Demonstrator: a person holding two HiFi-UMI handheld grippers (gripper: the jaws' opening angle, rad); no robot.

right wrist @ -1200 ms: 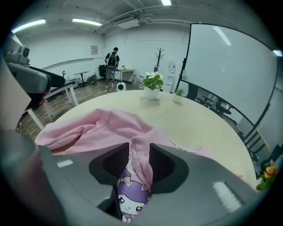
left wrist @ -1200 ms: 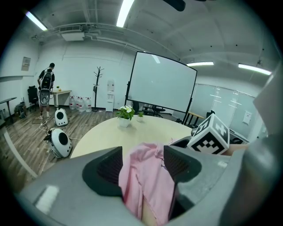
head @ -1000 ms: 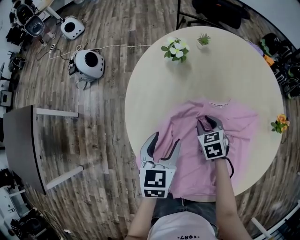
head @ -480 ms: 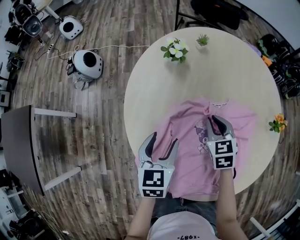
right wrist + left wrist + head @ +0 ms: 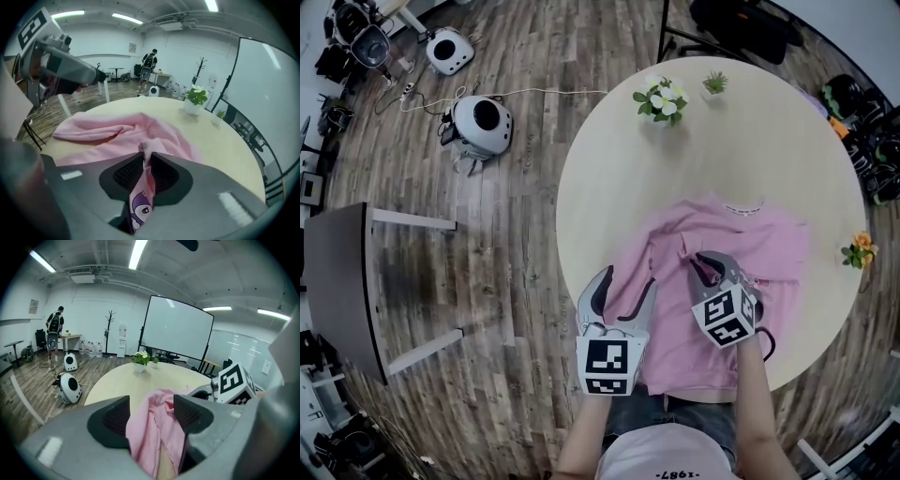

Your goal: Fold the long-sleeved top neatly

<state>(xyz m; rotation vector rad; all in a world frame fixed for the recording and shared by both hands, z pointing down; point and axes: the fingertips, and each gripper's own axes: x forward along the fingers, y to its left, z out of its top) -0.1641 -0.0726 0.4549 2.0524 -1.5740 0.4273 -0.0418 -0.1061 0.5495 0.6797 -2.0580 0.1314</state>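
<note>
Nearest the body, at near-left rim of round worktop (image 5: pixel 614 173): L gripper (image 5: pixel 628 284), fingers wide apart, straddling left side of pink long-sleeved top (image 5: pixel 778 248). Pink cloth bunched up betw. the two fingers in left gripper view, loose, not pinched.

Just right of it and a bit further in, approx. mid-top: R gripper (image 5: pixel 713 265), fingers shut tight on a raised fold of the cloth. Fold sticks up above the fingers in right gripper view; purple cartoon print (image 5: pixel 140 208) on the cloth hanging below them.

Top spread over near half of worktop, rumpled, hem at near rim, collar (image 5: pixel 741 205) pointing to far side, one side lumped in folds by the L gripper.

Further out, far side of worktop: pot w/ white flowers (image 5: pixel 661 99), small green plant (image 5: pixel 713 83) beside it. Orange flowers (image 5: pixel 860 247) at right rim.

Beyond, on wood floor (image 5: pixel 497 253): two white rounded devices (image 5: pixel 481 125), cable running betw. them and toward worktop.
</note>
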